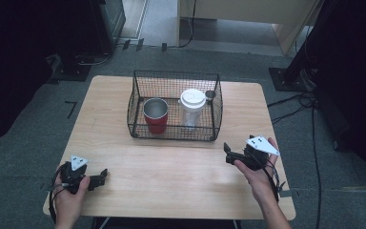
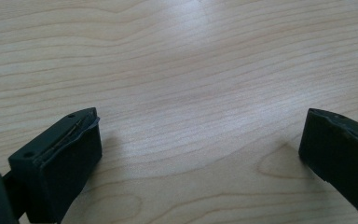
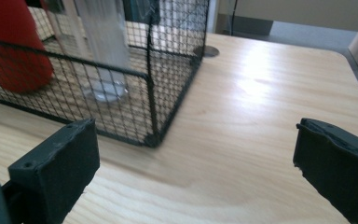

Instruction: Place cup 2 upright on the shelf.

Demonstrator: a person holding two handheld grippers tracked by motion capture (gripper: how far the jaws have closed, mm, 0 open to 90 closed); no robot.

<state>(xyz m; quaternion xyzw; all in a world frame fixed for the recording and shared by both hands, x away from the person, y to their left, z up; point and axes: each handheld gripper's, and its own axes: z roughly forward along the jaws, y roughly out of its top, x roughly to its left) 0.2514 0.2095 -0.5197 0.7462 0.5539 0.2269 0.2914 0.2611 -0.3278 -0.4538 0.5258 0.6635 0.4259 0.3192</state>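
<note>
On the wooden table (image 1: 171, 167), both hands hold wide-open tools: left tool (image 1: 101, 177), right tool (image 1: 228, 153).

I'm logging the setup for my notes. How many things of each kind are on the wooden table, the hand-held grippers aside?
Black wire mesh basket: 1
Red metal tumbler, standing in the basket: 1
Clear plastic cup with a white lid, standing in the basket: 1
Total: 3

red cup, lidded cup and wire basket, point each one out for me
red cup (image 1: 156, 122), high view, on its red side wall
lidded cup (image 1: 192, 98), high view, on its white lid
wire basket (image 1: 176, 73), high view, on its back rim
</note>
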